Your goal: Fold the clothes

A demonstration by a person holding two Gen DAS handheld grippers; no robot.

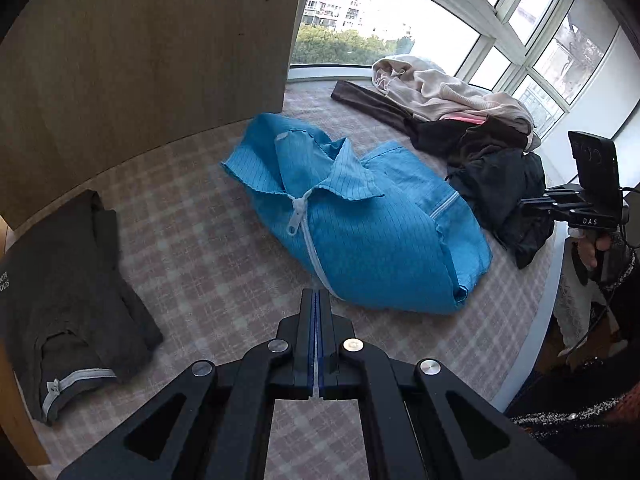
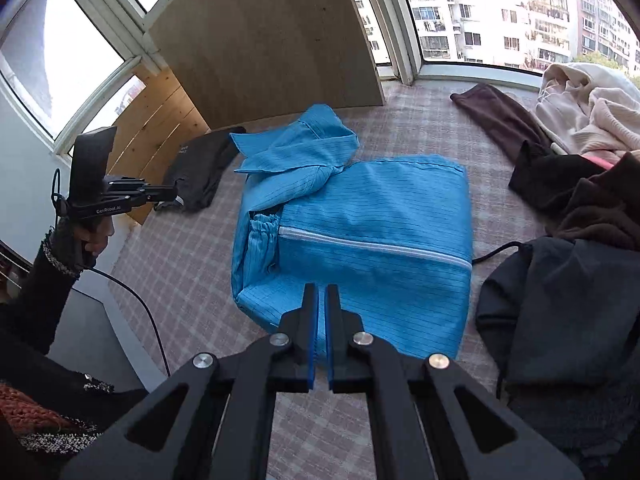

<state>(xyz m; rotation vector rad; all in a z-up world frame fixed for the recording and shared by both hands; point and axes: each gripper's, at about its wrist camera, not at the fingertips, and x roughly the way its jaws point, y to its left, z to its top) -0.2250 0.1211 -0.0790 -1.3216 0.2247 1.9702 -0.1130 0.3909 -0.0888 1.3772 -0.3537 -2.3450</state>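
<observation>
Lying folded mid-bed, the blue jacket [image 2: 360,240] sat at 12 o'clock of the left gripper [image 1: 319,308] and right gripper [image 2: 321,300], both with fingers closed and empty; its loose collar [image 2: 296,152] could probably spring open if nudged.

A surface covered in pink-and-grey checked cloth [image 2: 400,120] is being lit by daylight from a curved bay of white-framed windows [image 1: 516,36]. Apartment blocks [image 2: 520,12] and treetops [image 1: 340,46] are being shown through the glass. The space between the panes is being filled by a pale wooden panel [image 2: 264,40]. Slatted light wood [image 2: 160,120] is being seen beside it, and a white wall [image 2: 24,184] below the left panes.
</observation>
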